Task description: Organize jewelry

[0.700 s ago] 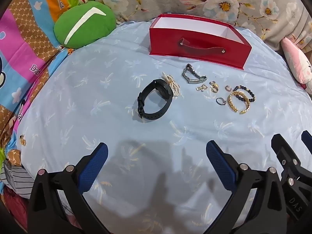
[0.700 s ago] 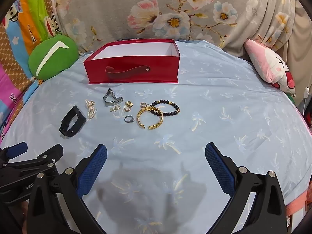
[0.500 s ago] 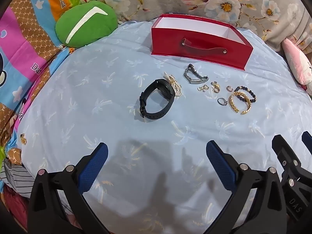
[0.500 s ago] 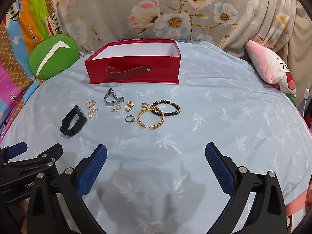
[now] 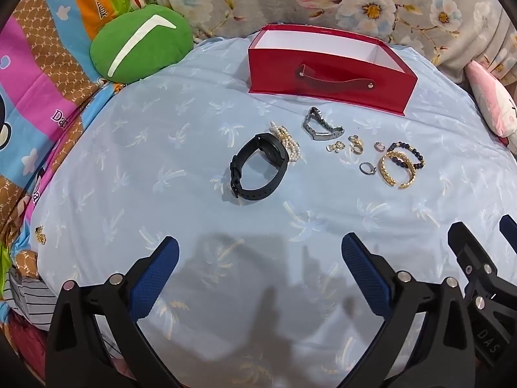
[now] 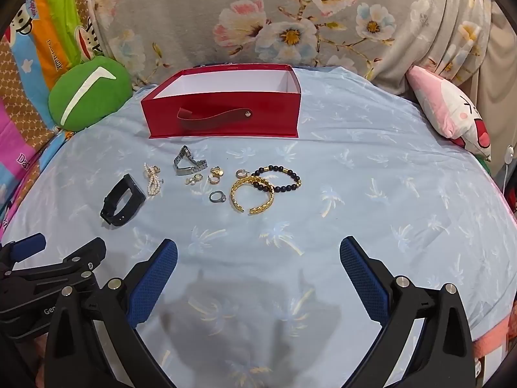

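Observation:
A red open box with a white inside stands at the back of a light blue bedsheet. In front of it lie a black watch, a pearl bracelet, a silver watch, several small rings and earrings, a gold cuff bangle and a dark bead bracelet. My left gripper and right gripper hover open over the near sheet, short of the jewelry, with nothing between their fingers.
A green round cushion lies back left and a pink plush pillow back right. Floral fabric rises behind the box. A cartoon-print blanket borders the left. A small gold piece sits near the sheet's left edge.
Both views have crept slightly closer to the jewelry and box. Both grippers stay wide open; nothing on the sheet has moved.

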A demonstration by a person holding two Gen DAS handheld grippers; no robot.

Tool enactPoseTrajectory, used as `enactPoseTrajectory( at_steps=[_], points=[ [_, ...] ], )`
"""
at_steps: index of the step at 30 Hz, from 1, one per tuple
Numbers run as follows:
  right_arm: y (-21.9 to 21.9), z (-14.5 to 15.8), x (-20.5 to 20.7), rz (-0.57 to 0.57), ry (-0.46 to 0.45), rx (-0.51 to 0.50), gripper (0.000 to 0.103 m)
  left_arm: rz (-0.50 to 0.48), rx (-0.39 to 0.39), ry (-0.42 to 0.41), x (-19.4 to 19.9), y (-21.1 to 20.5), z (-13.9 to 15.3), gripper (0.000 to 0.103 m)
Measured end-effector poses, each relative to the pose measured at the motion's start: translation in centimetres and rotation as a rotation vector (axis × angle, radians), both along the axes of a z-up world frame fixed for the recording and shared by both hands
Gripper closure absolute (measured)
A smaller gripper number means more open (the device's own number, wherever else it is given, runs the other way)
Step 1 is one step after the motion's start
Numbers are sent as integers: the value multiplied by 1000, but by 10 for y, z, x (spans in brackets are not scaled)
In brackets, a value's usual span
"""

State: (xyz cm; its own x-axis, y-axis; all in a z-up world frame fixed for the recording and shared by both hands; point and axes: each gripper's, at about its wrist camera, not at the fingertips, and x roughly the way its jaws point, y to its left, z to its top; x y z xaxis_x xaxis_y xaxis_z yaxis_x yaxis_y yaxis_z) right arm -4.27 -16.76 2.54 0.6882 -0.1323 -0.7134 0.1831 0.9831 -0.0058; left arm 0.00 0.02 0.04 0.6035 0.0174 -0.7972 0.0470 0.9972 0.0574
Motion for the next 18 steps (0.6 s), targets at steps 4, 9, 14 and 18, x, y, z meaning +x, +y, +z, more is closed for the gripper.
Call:
enactPoseTrajectory(
  at_steps=[4, 9, 14, 18],
  points=[
    [-2, -2, -3, 0, 4, 2, 5, 0, 0, -3, -1, 1, 0, 5],
    [0, -5, -1, 1, 6, 2, 5, 1, 0, -5, -1, 1, 0, 5],
    [3, -7, -1, 2, 7, 6, 5, 0, 1, -8, -1, 2, -2, 5],
    [2, -8, -2, 7, 8, 12, 5, 2, 1, -7, -1, 2, -1, 5]
  ],
)
